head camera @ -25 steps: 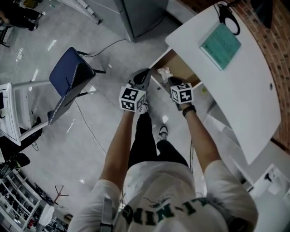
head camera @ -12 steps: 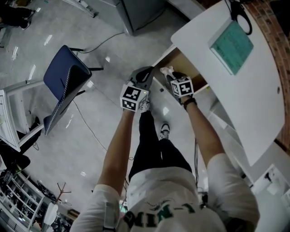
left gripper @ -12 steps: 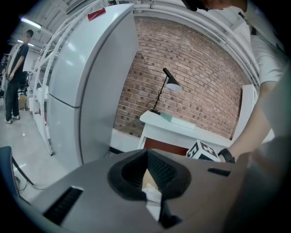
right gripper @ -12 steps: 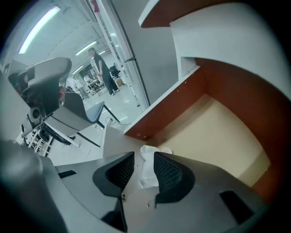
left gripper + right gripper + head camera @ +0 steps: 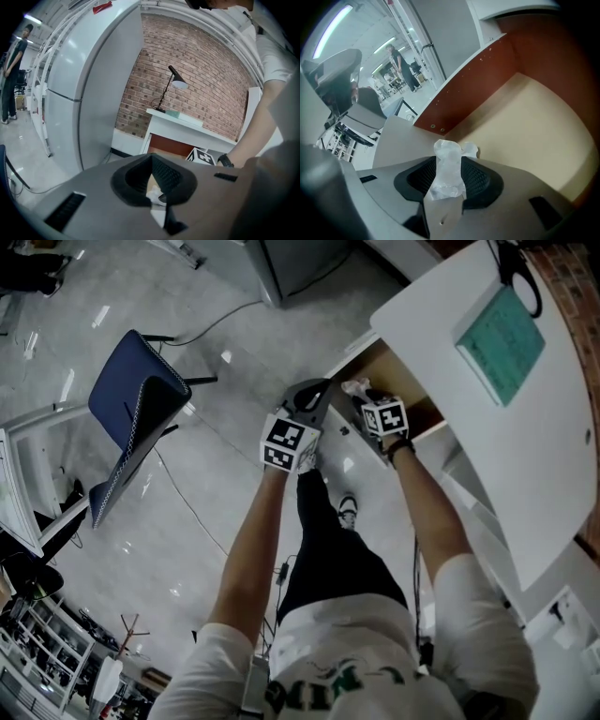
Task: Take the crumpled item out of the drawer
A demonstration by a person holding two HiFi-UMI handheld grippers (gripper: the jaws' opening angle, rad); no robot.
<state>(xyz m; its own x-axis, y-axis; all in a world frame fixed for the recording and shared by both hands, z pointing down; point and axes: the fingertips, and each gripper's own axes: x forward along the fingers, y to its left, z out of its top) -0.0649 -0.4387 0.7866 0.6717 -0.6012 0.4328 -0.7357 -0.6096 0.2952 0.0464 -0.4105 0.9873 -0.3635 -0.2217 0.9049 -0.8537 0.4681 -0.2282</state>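
Crumpled white paper [image 5: 449,169]: right gripper view alone shows it upright between the opening fingers of right gripper [image 5: 449,180], in drawer [image 5: 534,126]; head view catches only its tip.

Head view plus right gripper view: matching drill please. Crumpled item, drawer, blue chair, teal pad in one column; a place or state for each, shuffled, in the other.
1. crumpled item
2. drawer
3. blue chair
4. teal pad

A. on top of the desk
B. on the floor, at the person's left
C. between the jaws of the right gripper
D. pulled open under the desk

Pairs: 1-C, 2-D, 3-B, 4-A.
The right gripper's jaws are opening, with the crumpled item between them.
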